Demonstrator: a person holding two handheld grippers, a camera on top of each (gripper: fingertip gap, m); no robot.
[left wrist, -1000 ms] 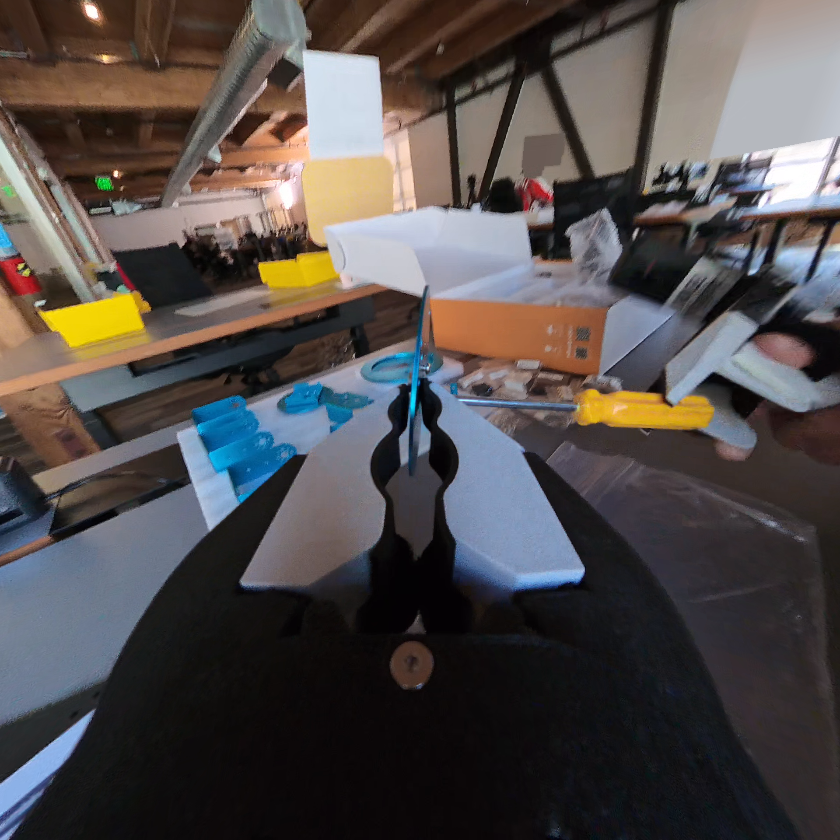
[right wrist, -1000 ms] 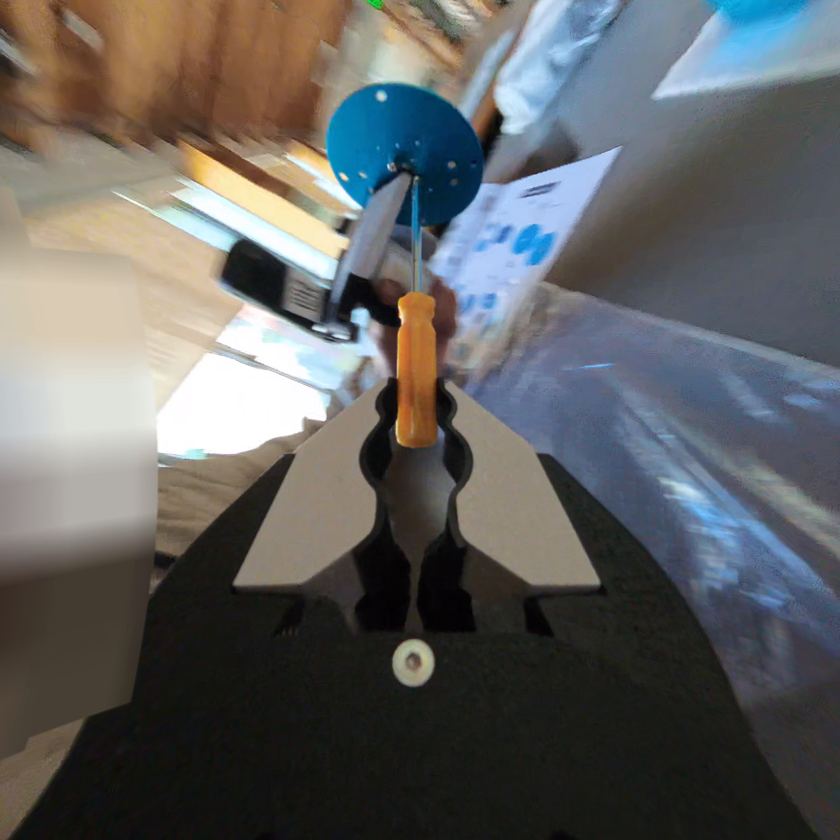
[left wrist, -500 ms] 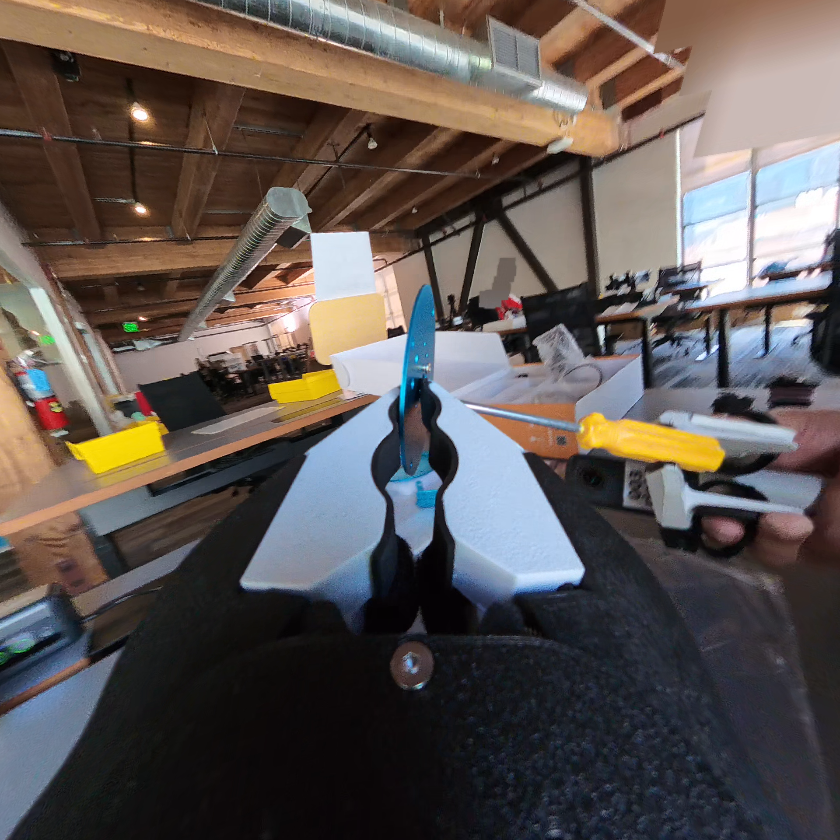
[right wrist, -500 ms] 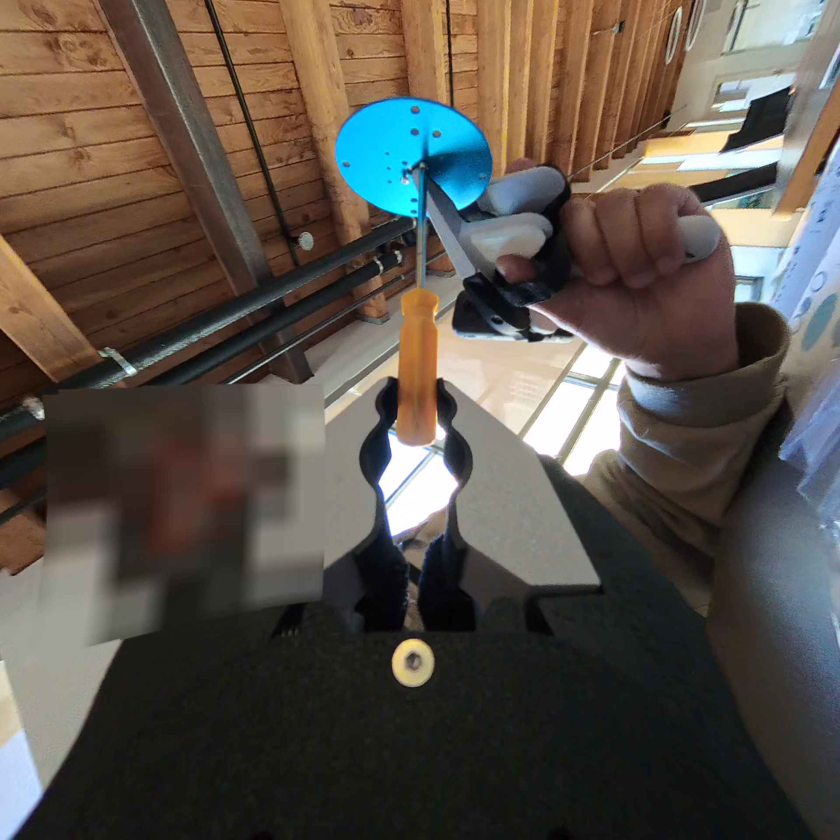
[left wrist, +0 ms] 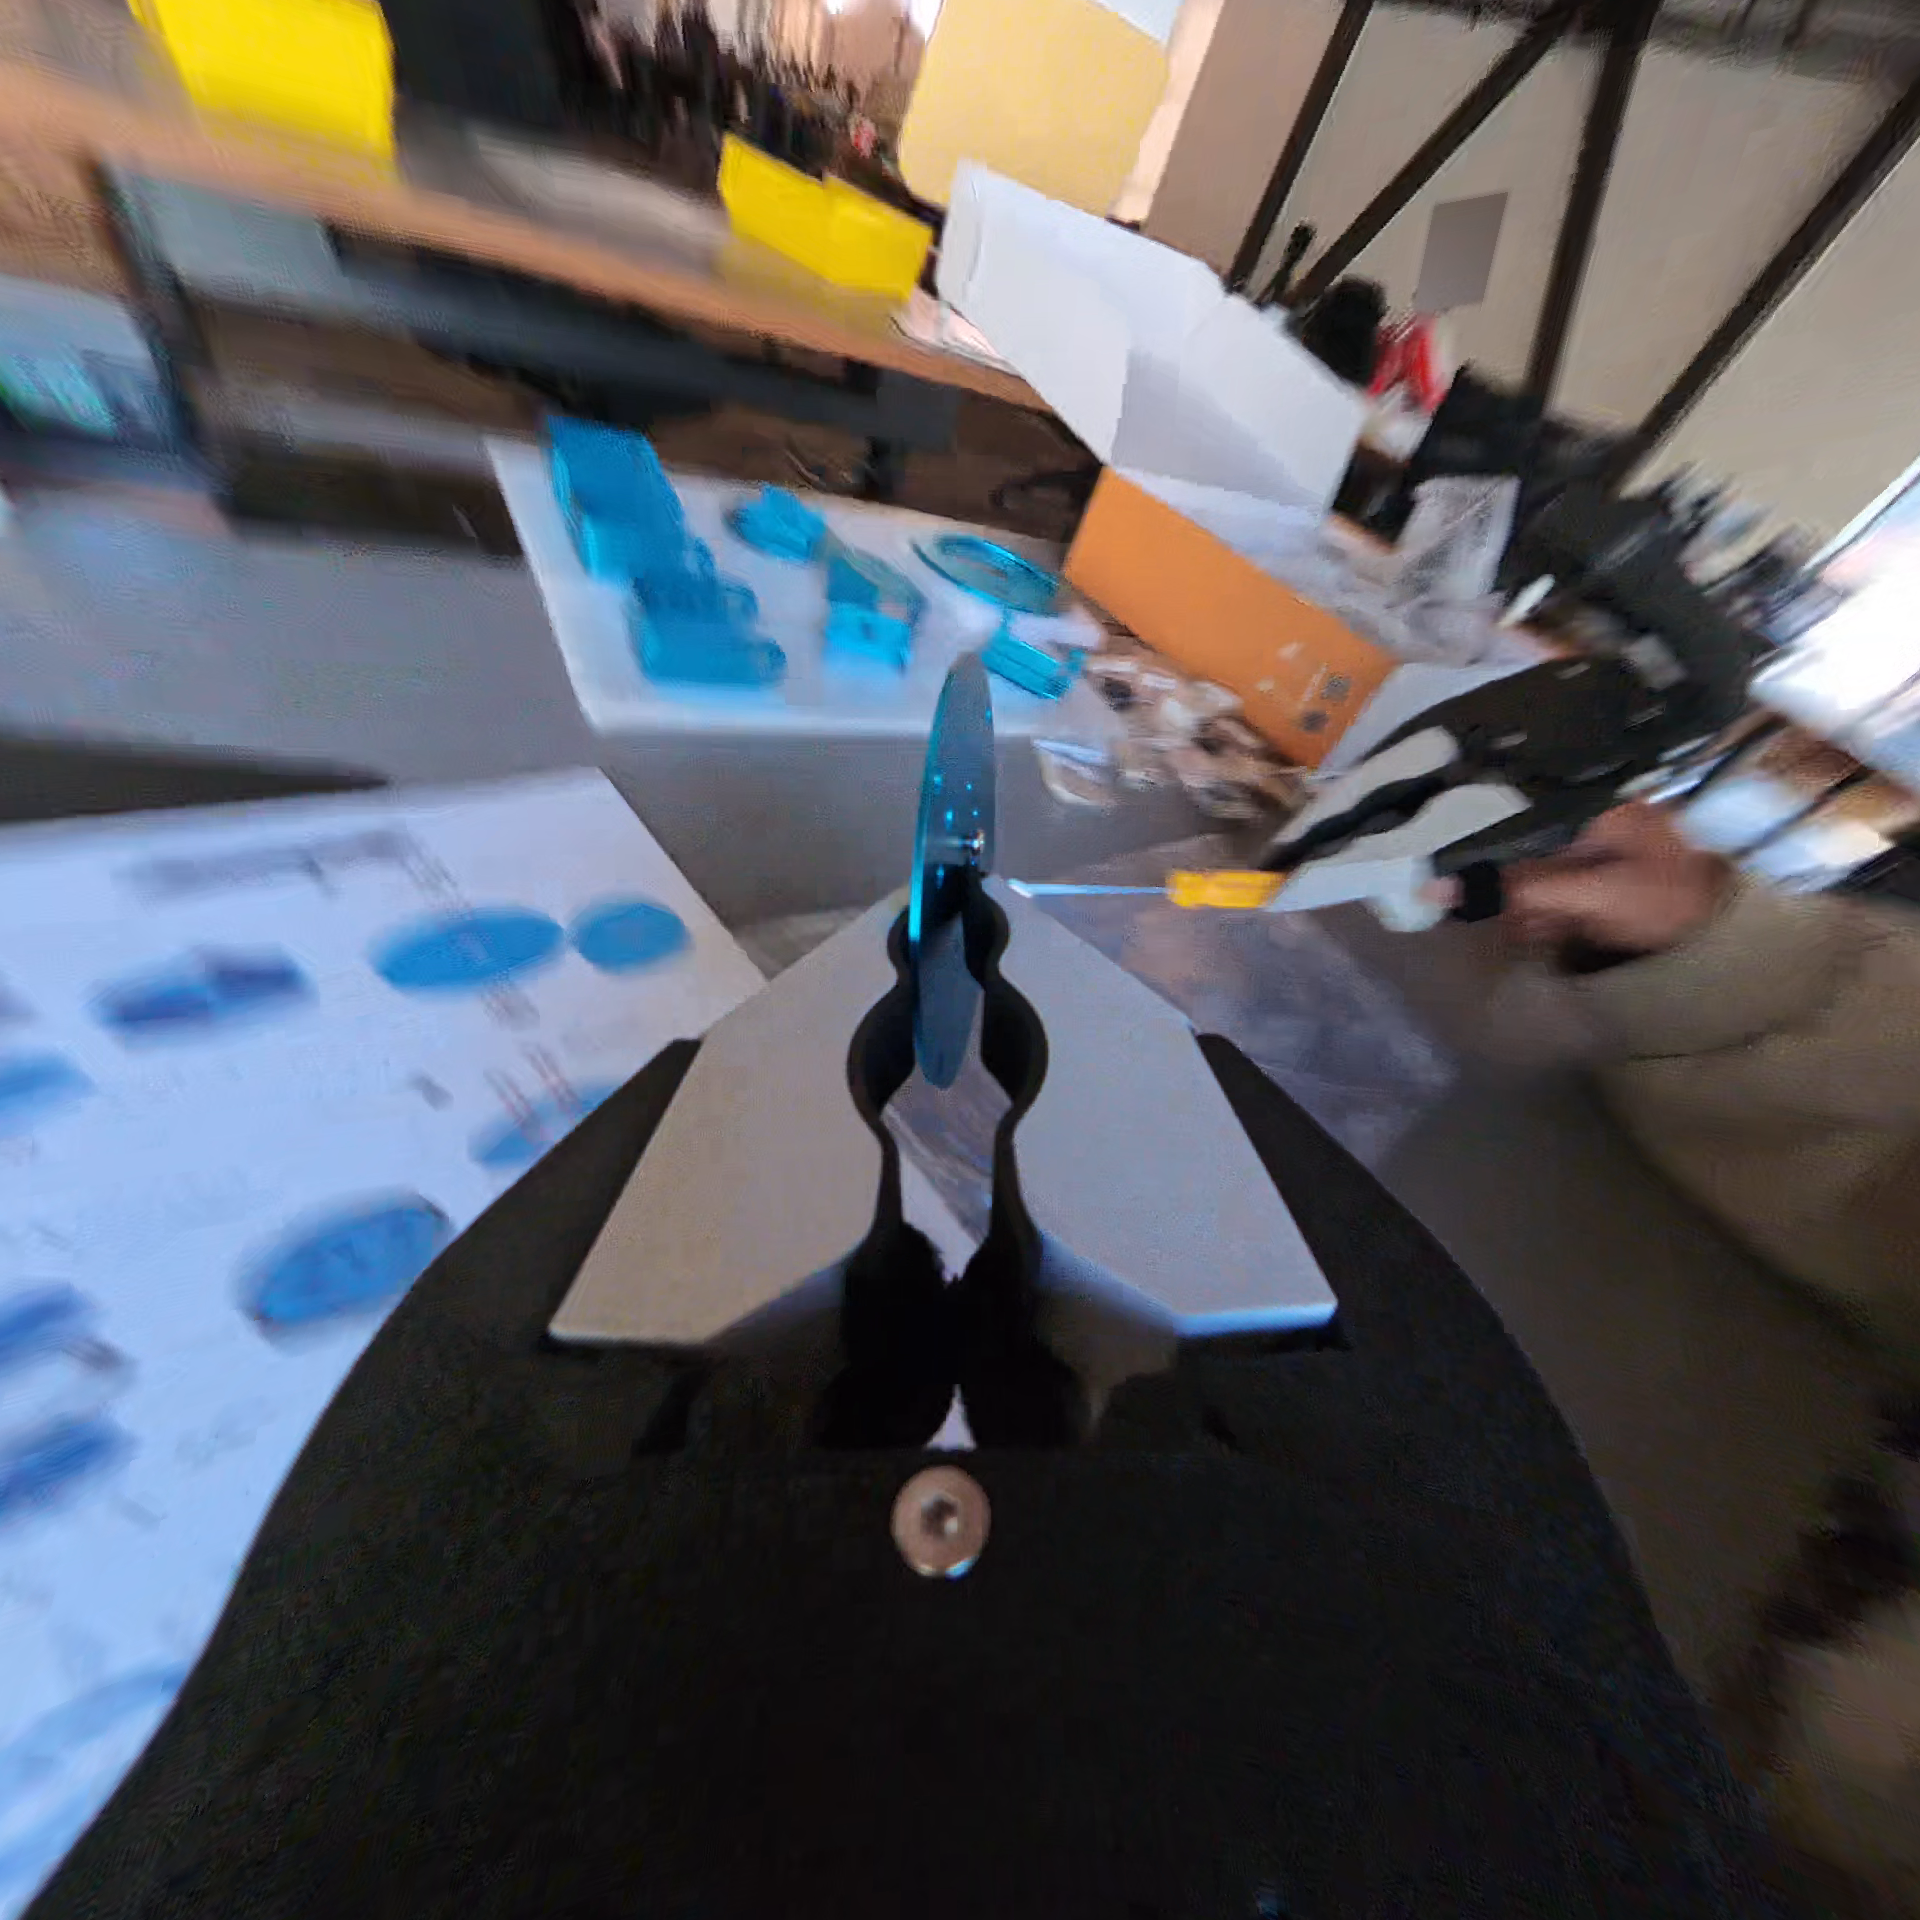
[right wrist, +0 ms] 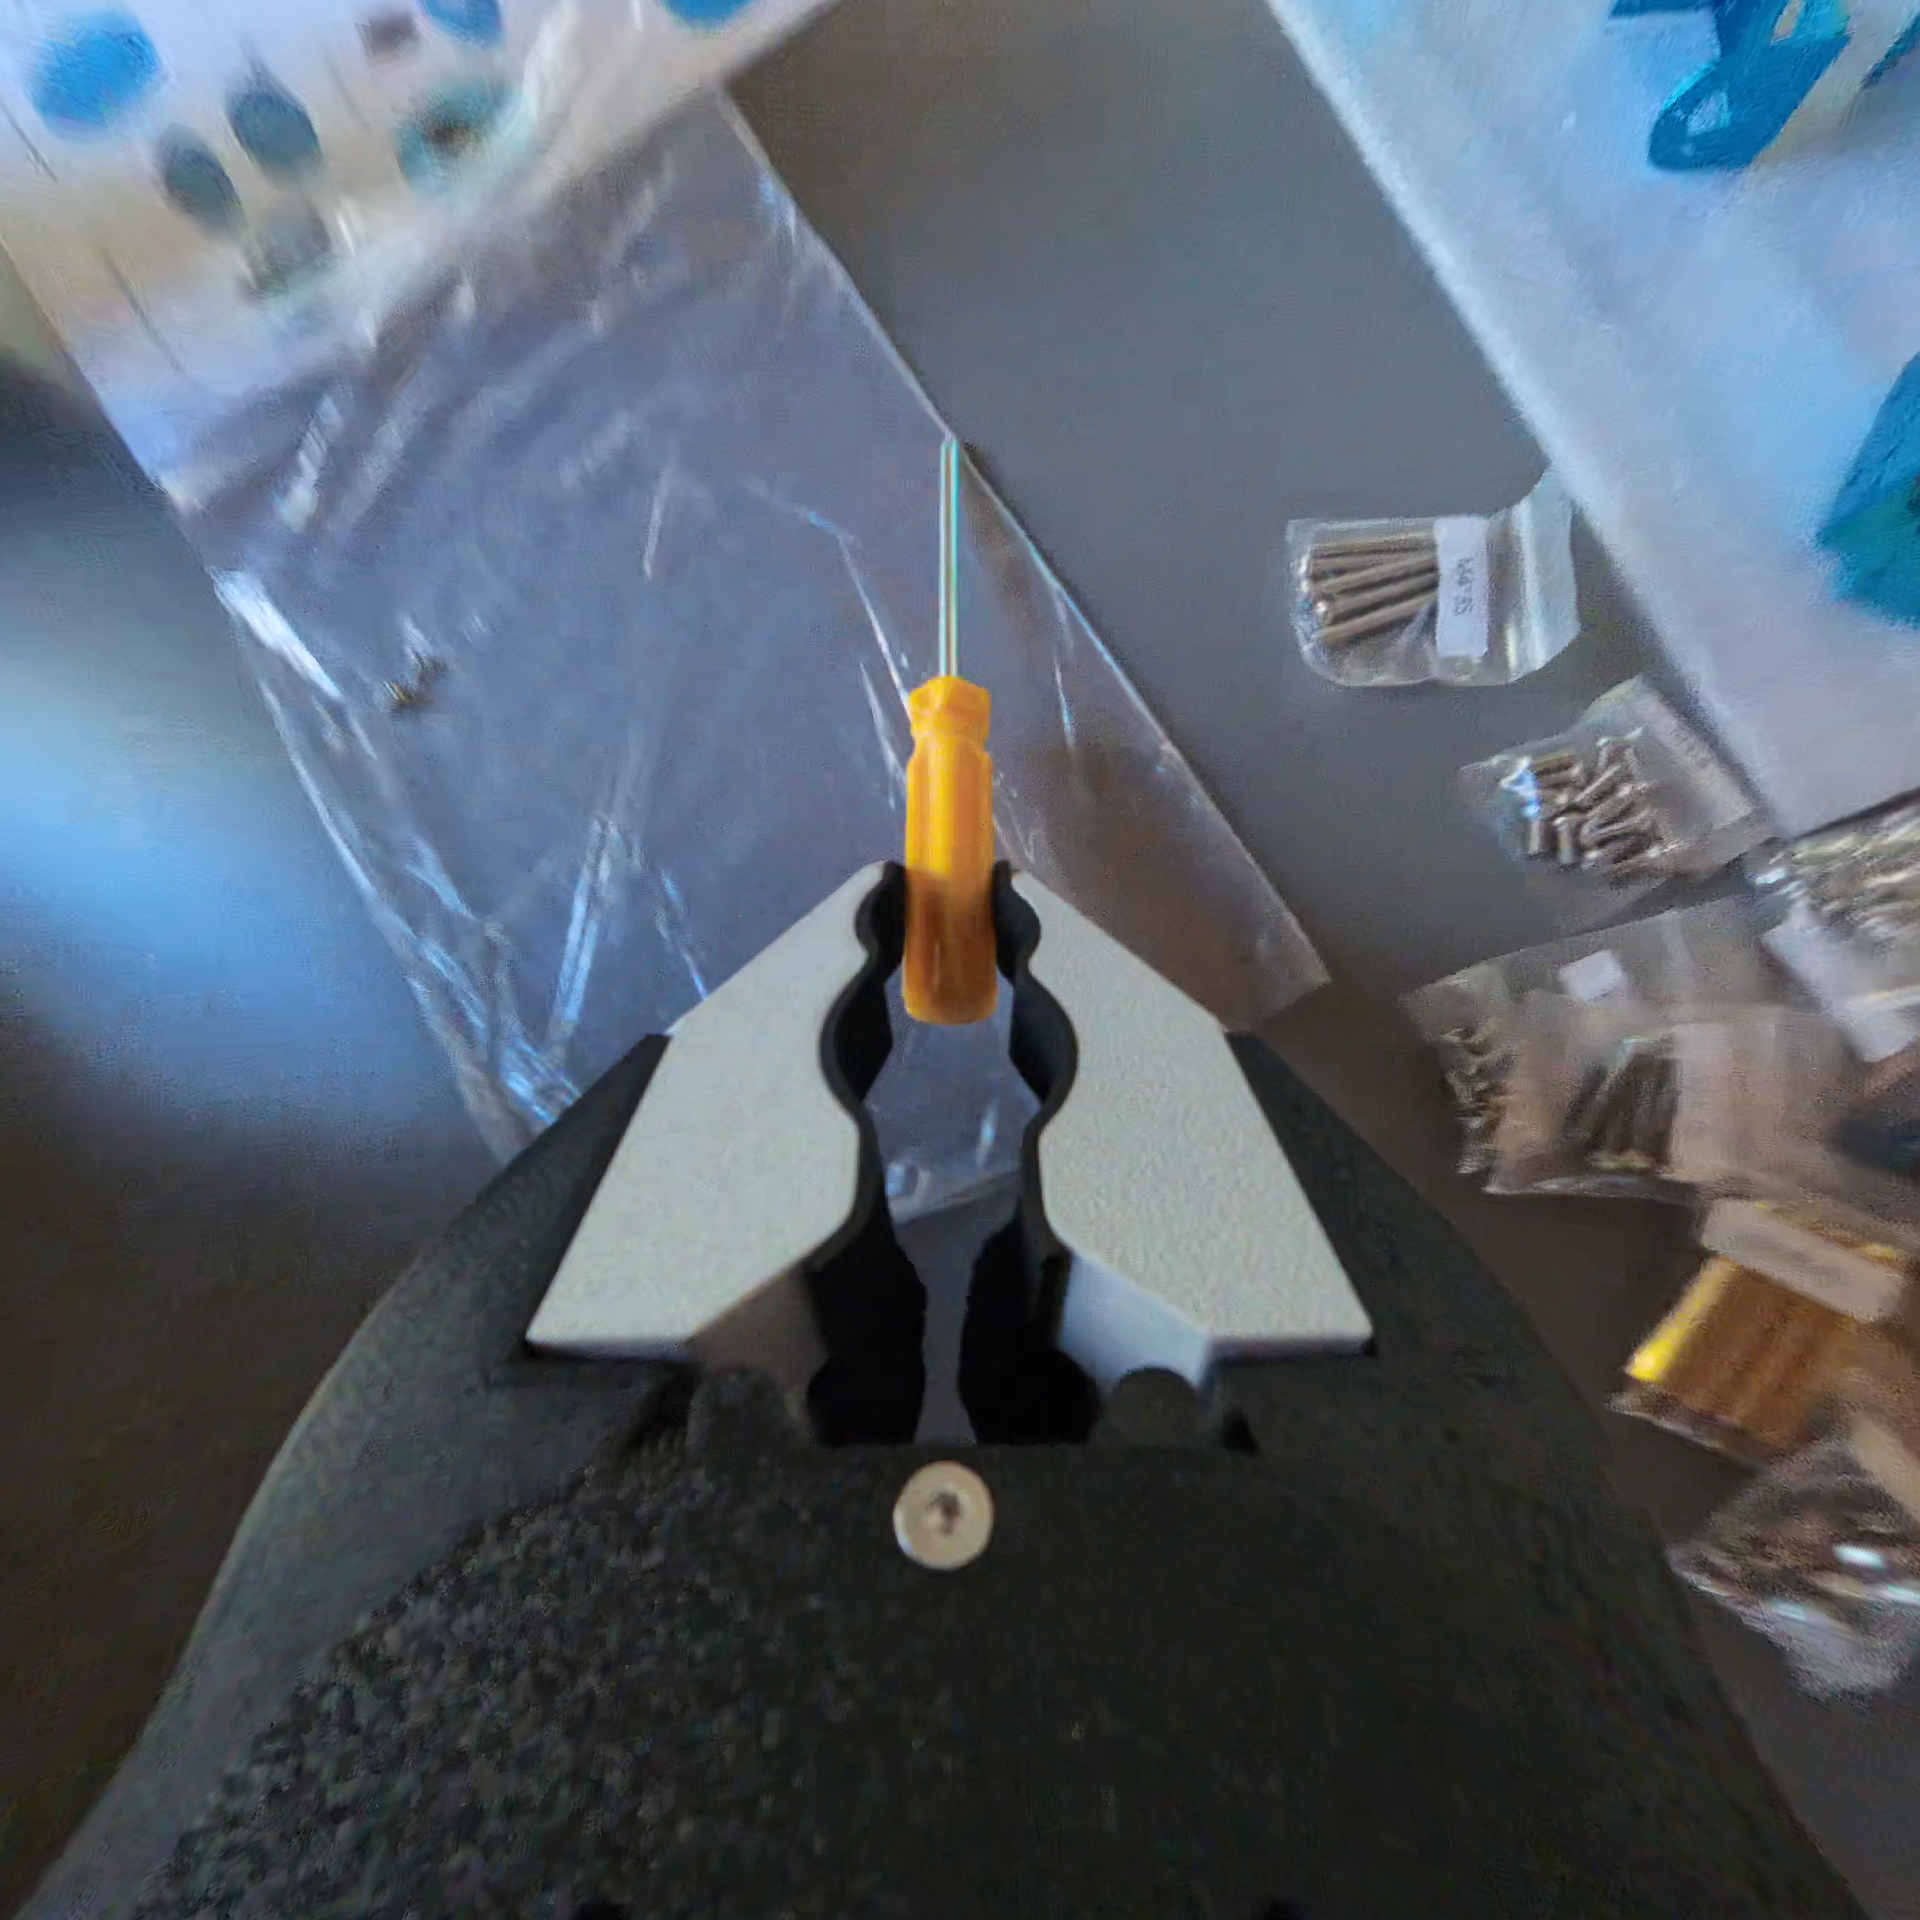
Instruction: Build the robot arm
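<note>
Grey table underneath, strewn with kit parts; behind, a blurred workshop with yellow bins and an opened orange-and-white cardboard box.

Thin blue metal disc with small drilled holes, at centre frame in the left wrist view, seen edge-on and upright. Probably light and stiff, smooth-faced and apt to slip or swivel; edge pinch near the rim, as here, looks the sensible hold. Left gripper with jaws pressed onto the disc's lower part, most of the disc standing out past the tips.

Small screwdriver with translucent orange-yellow plastic handle and thin steel shaft, centre of the right wrist view. Light, rigid, faceted handle giving decent purchase; shaft slender, best left alone. Right gripper with jaws clamped on the handle's rear half, shaft pointing forward and up the frame, tip free, above a crinkled clear plastic bag.

From the left wrist view, screwdriver tip close beside the disc's right face, contact not discernible.

Farther out: small clear bags of screws at right, blue metal brackets on white foam upper left, printed white sheet with blue pictures at left.
</note>
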